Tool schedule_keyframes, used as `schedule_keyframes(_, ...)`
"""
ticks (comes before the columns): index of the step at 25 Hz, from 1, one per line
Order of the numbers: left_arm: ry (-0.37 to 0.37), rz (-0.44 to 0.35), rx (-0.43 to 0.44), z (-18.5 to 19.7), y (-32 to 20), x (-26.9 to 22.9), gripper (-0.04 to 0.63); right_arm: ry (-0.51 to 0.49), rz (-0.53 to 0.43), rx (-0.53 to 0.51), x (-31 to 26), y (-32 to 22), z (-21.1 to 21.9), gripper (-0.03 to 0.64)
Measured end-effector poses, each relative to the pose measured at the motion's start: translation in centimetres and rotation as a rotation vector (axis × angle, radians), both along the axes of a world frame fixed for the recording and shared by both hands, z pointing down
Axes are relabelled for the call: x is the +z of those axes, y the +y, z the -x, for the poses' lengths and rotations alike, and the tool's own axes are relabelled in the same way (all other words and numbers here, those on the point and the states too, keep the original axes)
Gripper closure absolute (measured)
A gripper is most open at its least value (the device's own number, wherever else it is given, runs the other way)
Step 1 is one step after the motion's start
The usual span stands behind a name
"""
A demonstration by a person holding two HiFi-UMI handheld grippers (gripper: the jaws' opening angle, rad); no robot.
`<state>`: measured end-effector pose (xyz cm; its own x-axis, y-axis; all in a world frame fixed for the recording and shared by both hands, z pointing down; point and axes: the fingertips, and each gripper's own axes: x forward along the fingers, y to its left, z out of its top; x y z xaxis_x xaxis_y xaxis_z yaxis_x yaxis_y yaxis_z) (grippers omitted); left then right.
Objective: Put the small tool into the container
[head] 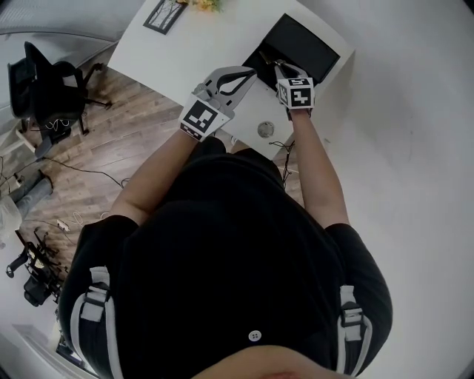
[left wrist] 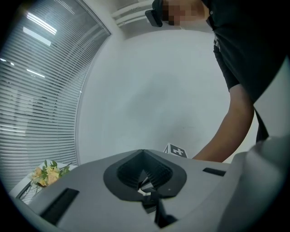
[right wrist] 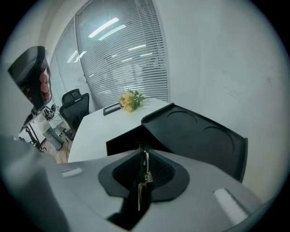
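A black container with its lid swung open stands at the far right end of the white table. My right gripper hovers at the container's near edge, shut on the small tool, a thin metal piece with a brass-coloured part that stands upright between the pads. The box's dark opening lies just beyond the jaws. My left gripper is held beside it to the left, tilted up at the wall, with its jaws closed together. I cannot make out anything gripped in them.
Yellow flowers and a dark frame sit at the table's far end. A round grommet is in the tabletop near me. A black office chair and cables stand on the wooden floor to the left.
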<state>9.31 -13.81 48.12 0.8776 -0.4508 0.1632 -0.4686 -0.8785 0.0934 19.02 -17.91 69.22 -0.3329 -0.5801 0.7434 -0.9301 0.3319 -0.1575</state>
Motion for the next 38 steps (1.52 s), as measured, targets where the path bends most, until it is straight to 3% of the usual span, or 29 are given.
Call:
schedule_keyframes(8,-0.019,-0.013,0.003,0.3,-0.8,-1.1,0.588,-0.053,-0.107,0.018,-5.2,-0.4,-0.5,0.552)
schedule_keyframes(17,-0.014,-0.049,0.043,0.6,-1.4,-5.8,0.588,-0.198,-0.472,-0.006,-21.6,2.4,0.9,0.598)
schedule_keyframes(23,0.041,-0.078,0.128,-1.1,-1.0,-10.3,0.588,-0.201,-0.666,-0.023,-30.8,5.2,1.3,0.604)
schedule_keyframes(29,0.086,-0.099,0.232,-2.9,0.4,-14.2,0.588,-0.161,-0.749,-0.021,-35.0,7.1,1.5,0.604)
schedule_keyframes(38,0.084,-0.110,0.262,-4.3,0.7,-14.3,0.588,-0.161,-0.744,0.039,-35.0,8.1,0.1,0.604)
